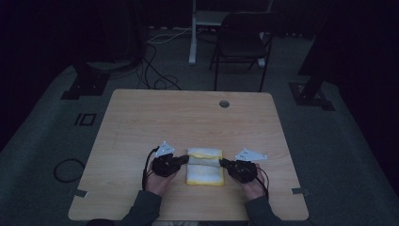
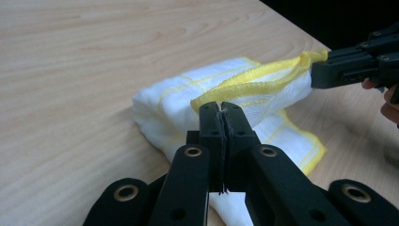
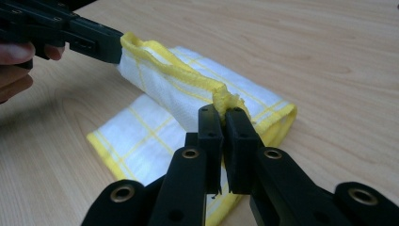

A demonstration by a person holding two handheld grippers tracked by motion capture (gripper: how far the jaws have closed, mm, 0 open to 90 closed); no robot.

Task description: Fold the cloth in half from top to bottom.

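Observation:
A white cloth with yellow checks and a yellow hem (image 1: 204,165) lies folded on the wooden table (image 1: 188,117) near its front edge. My left gripper (image 1: 186,160) is shut on the cloth's left corner, and my right gripper (image 1: 222,163) is shut on the right corner. Between them one hemmed edge is lifted and stretched a little above the folded layers. In the left gripper view the jaws (image 2: 221,110) pinch the yellow hem of the cloth (image 2: 197,94), with the other gripper (image 2: 350,66) holding the far end. The right gripper view has the jaws (image 3: 223,110) clamping a bunched corner of the cloth (image 3: 164,80).
A round cable hole (image 1: 224,103) sits near the table's far edge. Behind the table stand a dark folding chair (image 1: 242,40) and a white stand (image 1: 194,33), with cables on the floor (image 1: 155,75). Wide bare wood lies beyond the cloth.

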